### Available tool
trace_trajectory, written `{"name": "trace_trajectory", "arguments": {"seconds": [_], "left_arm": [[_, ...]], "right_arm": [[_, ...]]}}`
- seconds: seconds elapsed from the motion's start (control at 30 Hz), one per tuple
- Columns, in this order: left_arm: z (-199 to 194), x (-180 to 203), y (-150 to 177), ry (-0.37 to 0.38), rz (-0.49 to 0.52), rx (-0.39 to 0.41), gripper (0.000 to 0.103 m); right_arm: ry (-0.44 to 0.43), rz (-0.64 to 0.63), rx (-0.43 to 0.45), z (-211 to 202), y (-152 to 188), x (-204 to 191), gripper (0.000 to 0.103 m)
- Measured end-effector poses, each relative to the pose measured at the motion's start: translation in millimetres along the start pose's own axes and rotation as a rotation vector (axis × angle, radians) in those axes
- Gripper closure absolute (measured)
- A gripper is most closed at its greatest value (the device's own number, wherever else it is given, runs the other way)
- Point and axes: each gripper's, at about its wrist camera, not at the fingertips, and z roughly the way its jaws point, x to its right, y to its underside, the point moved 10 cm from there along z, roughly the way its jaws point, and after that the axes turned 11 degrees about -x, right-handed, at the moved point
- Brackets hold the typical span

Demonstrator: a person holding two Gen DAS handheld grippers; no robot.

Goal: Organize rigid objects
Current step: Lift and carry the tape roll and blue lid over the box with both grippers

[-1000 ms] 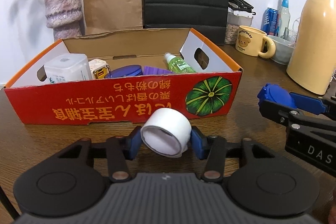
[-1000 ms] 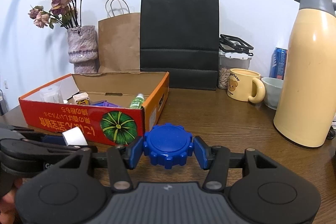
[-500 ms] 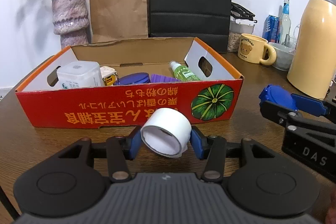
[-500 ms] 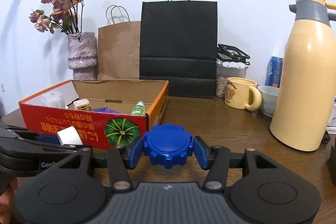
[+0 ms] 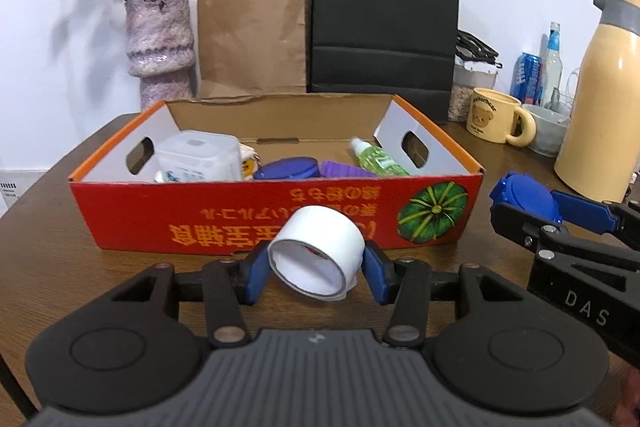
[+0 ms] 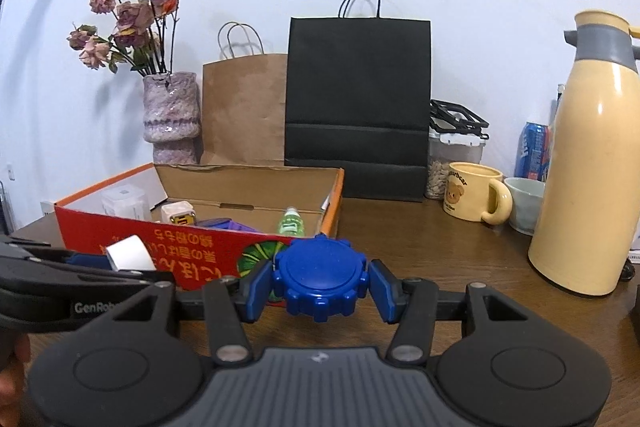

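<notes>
Two hand-held grippers hover over a dark wooden worktop (image 5: 48,227), each carrying an item apparently bound for the red cardboard box with a green pumpkin printed on its front (image 5: 248,223). The left gripper (image 5: 316,259) has its blue-padded jaws closed on a white roll of tape (image 5: 316,251), held tilted with its open core facing the camera, just short of the box's near wall. The right gripper (image 6: 320,281) clamps a round blue plastic lid with a notched rim (image 6: 320,279) by its edge, flat face toward the lens, level with the box's right front corner. Gripping each piece across its width leaves it free to be lowered over the wall without snagging. Inside the box already lie a translucent white plastic container (image 5: 196,159), a flat blue disc-shaped tin (image 5: 288,169), a purple ribbed piece (image 5: 340,171) and a small green bottle with a white cap (image 5: 376,159). Both new items remain outside the box, not yet set down among them, so the sorting looks partly done.
</notes>
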Motion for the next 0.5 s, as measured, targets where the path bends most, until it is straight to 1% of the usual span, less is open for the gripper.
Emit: {"name": "trace_trajectory", "arguments": {"seconds": [0.3, 0.5], "left_arm": [[-15.4, -27.9, -16.4, -0.018, -0.027, 0.056, 0.053], [-22.1, -40.5, -29.8, -0.024, -0.037, 0.081, 0.053]], "right_arm": [[-0.003, -0.010, 0.014, 1.3, -12.8, -17.2, 0.052], [-0.008, -0.027, 0.034, 1.5, -28.0, -30.7, 0.052]]}}
